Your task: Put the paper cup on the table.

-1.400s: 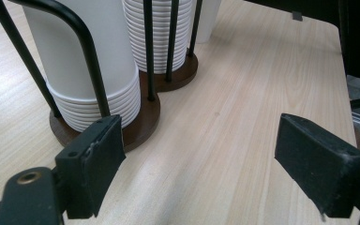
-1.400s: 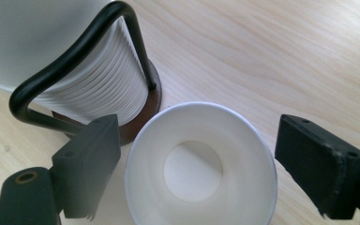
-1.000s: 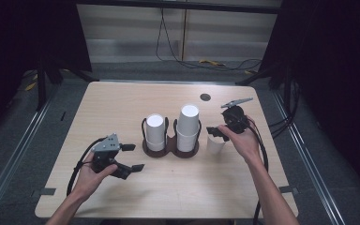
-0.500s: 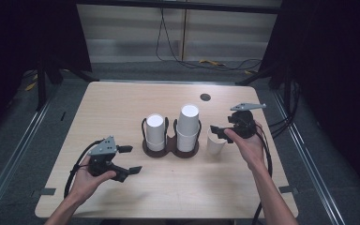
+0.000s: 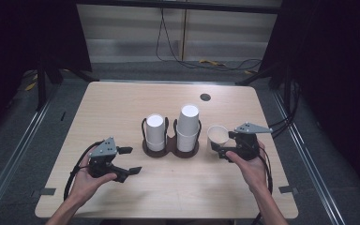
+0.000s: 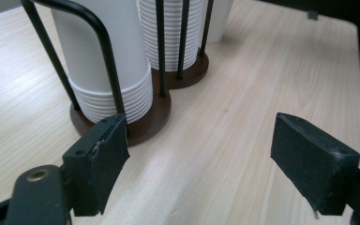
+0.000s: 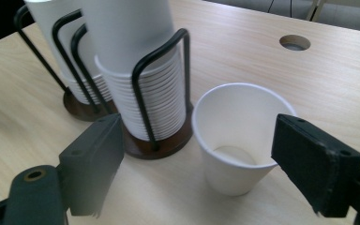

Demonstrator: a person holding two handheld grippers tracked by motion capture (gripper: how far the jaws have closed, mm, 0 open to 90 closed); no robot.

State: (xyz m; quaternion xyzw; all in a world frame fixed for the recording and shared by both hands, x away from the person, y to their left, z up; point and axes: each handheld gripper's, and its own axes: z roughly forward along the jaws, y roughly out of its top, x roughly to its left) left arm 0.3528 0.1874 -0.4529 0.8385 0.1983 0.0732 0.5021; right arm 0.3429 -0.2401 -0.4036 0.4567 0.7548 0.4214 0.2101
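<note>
A single white paper cup (image 7: 240, 136) stands upright and empty on the counter (image 5: 122, 101), mouth up, directly ahead of the right hand-held gripper (image 5: 223, 146) and between the lines of its two jaws. The jaws are spread wide, one pad on either side of the cup with clear space to each; nothing is gripped. Judged from this placing, the cup is either about to be taken or just set free. Just beside the cup, toward that gripper's left jaw, stands a two-well cup holder (image 7: 157, 140) with a dark wooden base and black wire hoops; each well carries a stack of inverted white cups (image 5: 188, 126), the hoops presumably keeping the stacks from tipping. The nearer stack is the taller. The left hand-held gripper (image 5: 128, 160) hovers near the counter, on the far side of the holder from the cup, well apart from it; its jaws too are wide open and empty, pointing toward the holder's shorter stack (image 6: 105, 70).
</note>
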